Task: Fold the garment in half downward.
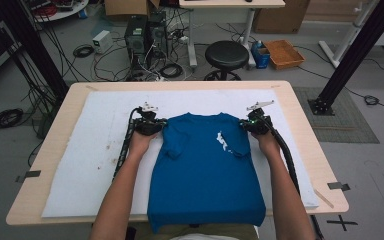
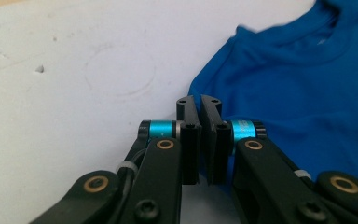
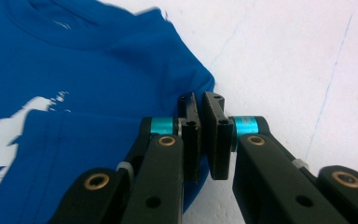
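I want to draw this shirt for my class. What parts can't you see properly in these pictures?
- White print on the shirt: high view, too small and partly under a folded sleeve; right gripper view, cut off by the left edge.
- Shirt's bottom hem: high view, it hangs over the table edge.
- Cloth between the jaws: both gripper views, the left gripper and right gripper cover it.

At the centre of the high view you have a royal-blue cotton T-shirt (image 1: pixel 205 170) with a ragged white print (image 1: pixel 223 142) right of its middle. It lies on a white foam sheet (image 1: pixel 95 150) (faintly smudged at lower left) over a pale wooden table (image 1: pixel 310 145). Your black two-jaw grippers (image 2: pixel 199 140) (image 3: pixel 204 140) carry cyan sleeves.
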Available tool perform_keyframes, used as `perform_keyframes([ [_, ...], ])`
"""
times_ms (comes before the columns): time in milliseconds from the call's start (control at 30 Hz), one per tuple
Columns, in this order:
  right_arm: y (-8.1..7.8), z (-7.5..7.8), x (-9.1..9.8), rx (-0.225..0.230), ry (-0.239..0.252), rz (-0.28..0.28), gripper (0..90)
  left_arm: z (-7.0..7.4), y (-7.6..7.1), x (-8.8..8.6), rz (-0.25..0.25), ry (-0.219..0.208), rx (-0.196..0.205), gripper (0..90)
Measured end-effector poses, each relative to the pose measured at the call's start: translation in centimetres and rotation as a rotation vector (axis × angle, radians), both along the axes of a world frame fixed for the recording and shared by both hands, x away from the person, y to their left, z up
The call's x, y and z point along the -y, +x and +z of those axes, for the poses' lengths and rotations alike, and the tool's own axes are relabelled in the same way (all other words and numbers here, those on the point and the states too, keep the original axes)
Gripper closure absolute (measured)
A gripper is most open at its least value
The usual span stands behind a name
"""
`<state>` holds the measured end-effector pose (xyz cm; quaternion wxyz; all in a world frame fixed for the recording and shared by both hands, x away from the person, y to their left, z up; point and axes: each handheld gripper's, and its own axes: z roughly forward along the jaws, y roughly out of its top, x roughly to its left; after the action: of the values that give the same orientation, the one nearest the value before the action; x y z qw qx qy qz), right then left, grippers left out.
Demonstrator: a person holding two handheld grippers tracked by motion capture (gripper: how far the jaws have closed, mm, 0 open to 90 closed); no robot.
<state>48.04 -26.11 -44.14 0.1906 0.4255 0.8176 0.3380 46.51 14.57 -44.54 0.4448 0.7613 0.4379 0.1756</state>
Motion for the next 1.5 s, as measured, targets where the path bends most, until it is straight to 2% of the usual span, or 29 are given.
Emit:
perform_keyframes([
  [33, -0.2, 0.2, 0.1, 0.015, 0.014, 0.001, 86.2, 0.2, -0.2, -0.3, -0.007, -0.027, 0.011, 86.1],
  [67, -0.2, 0.2, 0.1, 0.015, 0.014, 0.001, 86.2, 0.2, -0.2, -0.3, -0.007, -0.027, 0.011, 86.1],
  [100, -0.8, 0.8, 0.3, 0.050, 0.029, 0.008, 86.2, 0.8, -0.7, -1.0, -0.011, -0.078, 0.030, 86.1],
  [133, -0.8, 0.8, 0.3, 0.050, 0.029, 0.008, 86.2, 0.8, -0.7, -1.0, -0.011, -0.078, 0.030, 86.1],
  [167, -1.4, 1.3, 0.5, 0.071, 0.035, 0.019, 86.3, 1.4, -1.1, -1.6, -0.020, -0.129, 0.043, 86.1],
  [200, -1.8, 1.6, 0.6, 0.084, 0.038, 0.025, 86.3, 1.4, -1.1, -1.6, -0.020, -0.129, 0.043, 86.1],
  [267, -2.7, 2.2, 0.8, 0.109, 0.058, 0.039, 86.3, 2.2, -1.9, -2.4, -0.045, -0.177, 0.065, 86.1],
  [300, -3.2, 2.5, 0.9, 0.127, 0.067, 0.048, 86.3, 2.2, -1.9, -2.4, -0.045, -0.177, 0.065, 86.1],
  [367, -4.2, 2.9, 1.1, 0.147, 0.094, 0.062, 86.4, 2.9, -2.9, -2.9, -0.088, -0.232, 0.079, 86.0],
  [533, -7.0, 3.6, 1.4, 0.169, 0.147, 0.121, 86.4, 3.7, -4.9, -3.6, -0.155, -0.267, 0.099, 86.0],
  [567, -7.6, 3.8, 1.5, 0.178, 0.154, 0.136, 86.4, 3.8, -6.0, -4.0, -0.182, -0.283, 0.105, 86.0],
  [600, -8.2, 4.0, 1.7, 0.176, 0.165, 0.143, 86.4, 3.8, -6.0, -4.0, -0.182, -0.283, 0.105, 86.0],
  [667, -9.3, 4.4, 1.9, 0.179, 0.166, 0.170, 86.4, 3.7, -7.6, -4.7, -0.221, -0.299, 0.098, 86.0],
  [700, -10.0, 4.6, 2.0, 0.176, 0.177, 0.182, 86.4, 3.7, -7.6, -4.7, -0.221, -0.299, 0.098, 86.0],
  [767, -11.1, 4.7, 2.2, 0.174, 0.187, 0.212, 86.4, 3.2, -9.2, -5.2, -0.275, -0.299, 0.074, 86.0],
  [900, -13.7, 4.4, 2.5, 0.136, 0.185, 0.283, 86.4, 2.4, -11.2, -5.6, -0.330, -0.265, 0.035, 86.0],
  [967, -14.1, 4.3, 2.5, 0.123, 0.183, 0.287, 86.4, 2.1, -11.7, -5.7, -0.341, -0.266, 0.026, 86.0],
  [1000, -15.2, 3.9, 2.9, 0.097, 0.177, 0.310, 86.5, 1.7, -12.4, -6.0, -0.359, -0.255, 0.008, 86.0],
  [1067, -15.5, 3.6, 3.0, 0.080, 0.175, 0.316, 86.5, 1.4, -12.7, -6.1, -0.365, -0.254, -0.006, 86.0],
  [1100, -16.0, 2.7, 3.4, 0.028, 0.168, 0.334, 86.4, 1.1, -12.9, -6.1, -0.377, -0.245, -0.023, 86.0],
  [1133, -16.1, 2.4, 3.5, 0.014, 0.164, 0.343, 86.5, 1.0, -13.1, -6.1, -0.384, -0.238, -0.033, 86.0],
  [1167, -16.3, 2.0, 3.6, -0.005, 0.165, 0.354, 86.5, 0.8, -13.2, -6.1, -0.394, -0.232, -0.056, 86.0],
  [1200, -16.4, 1.6, 3.7, -0.024, 0.167, 0.366, 86.4, 0.5, -13.4, -5.8, -0.428, -0.220, -0.111, 86.0],
  [1300, -16.6, 0.9, 4.2, -0.081, 0.166, 0.391, 86.4, 0.5, -13.8, -5.5, -0.469, -0.204, -0.141, 85.9],
  [1333, -16.6, 0.9, 4.2, -0.081, 0.166, 0.391, 86.4, 0.6, -14.0, -5.4, -0.486, -0.206, -0.150, 85.9],
  [1367, -16.6, 0.7, 4.5, -0.116, 0.156, 0.399, 86.0, 0.7, -14.1, -5.3, -0.495, -0.214, -0.155, 84.6],
  [1400, -16.6, 0.6, 4.5, -0.122, 0.162, 0.405, 83.2, 0.8, -14.1, -5.3, -0.505, -0.228, -0.162, 81.0],
  [1467, -16.6, 0.8, 4.7, -0.141, 0.206, 0.425, 71.5, 1.1, -14.1, -5.4, -0.524, -0.253, -0.168, 62.7],
  [1500, -16.6, 1.0, 4.7, -0.133, 0.220, 0.425, 67.2, 1.4, -14.0, -5.4, -0.500, -0.255, -0.146, 56.0],
])
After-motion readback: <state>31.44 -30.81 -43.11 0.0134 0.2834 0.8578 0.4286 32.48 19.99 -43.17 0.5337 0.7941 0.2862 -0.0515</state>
